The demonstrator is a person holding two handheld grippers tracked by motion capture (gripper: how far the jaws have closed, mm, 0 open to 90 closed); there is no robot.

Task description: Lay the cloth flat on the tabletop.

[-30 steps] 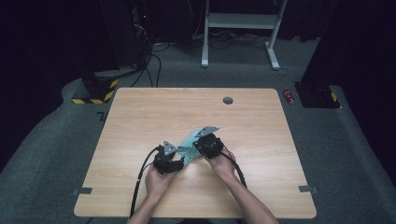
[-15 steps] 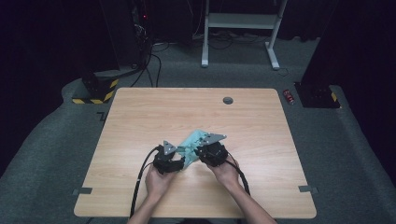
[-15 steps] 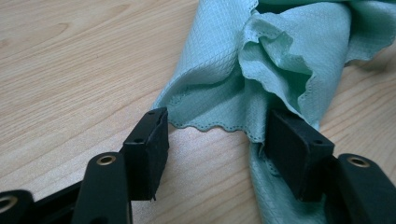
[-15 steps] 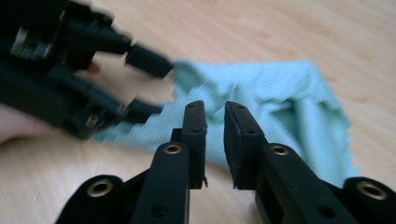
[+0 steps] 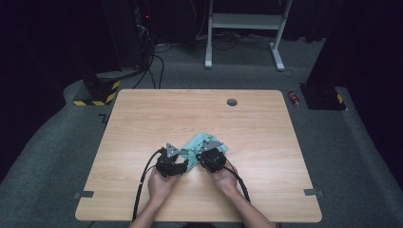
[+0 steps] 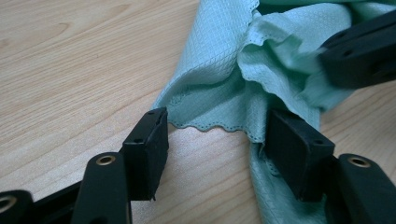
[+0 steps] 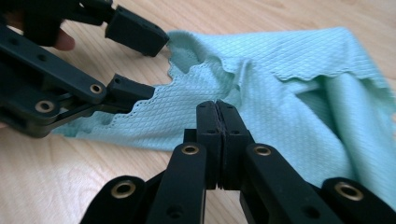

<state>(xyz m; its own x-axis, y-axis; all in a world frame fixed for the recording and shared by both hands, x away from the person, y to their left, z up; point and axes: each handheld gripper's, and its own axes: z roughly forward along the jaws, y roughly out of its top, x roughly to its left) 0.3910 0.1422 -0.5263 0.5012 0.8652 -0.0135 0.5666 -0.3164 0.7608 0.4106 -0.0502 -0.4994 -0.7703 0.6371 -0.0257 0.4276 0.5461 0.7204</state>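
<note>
A crumpled teal cloth [image 5: 205, 142] lies on the table [image 5: 142, 123], well nearer its front edge than the round hole [image 5: 232, 102]. The left gripper [image 6: 212, 135] stands wide open, its jaws straddling the cloth's scalloped edge. The right gripper [image 7: 217, 112], just beside it, has its jaws pressed together at the cloth; whether they pinch a fold I cannot tell.

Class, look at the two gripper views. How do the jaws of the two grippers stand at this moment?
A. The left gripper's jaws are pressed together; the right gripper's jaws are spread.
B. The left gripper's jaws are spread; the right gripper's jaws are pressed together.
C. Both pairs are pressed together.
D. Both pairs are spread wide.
B: the left gripper has its jaws apart astride the teal cloth's edge, while the right gripper shows its jaws pressed together at the cloth.
</note>
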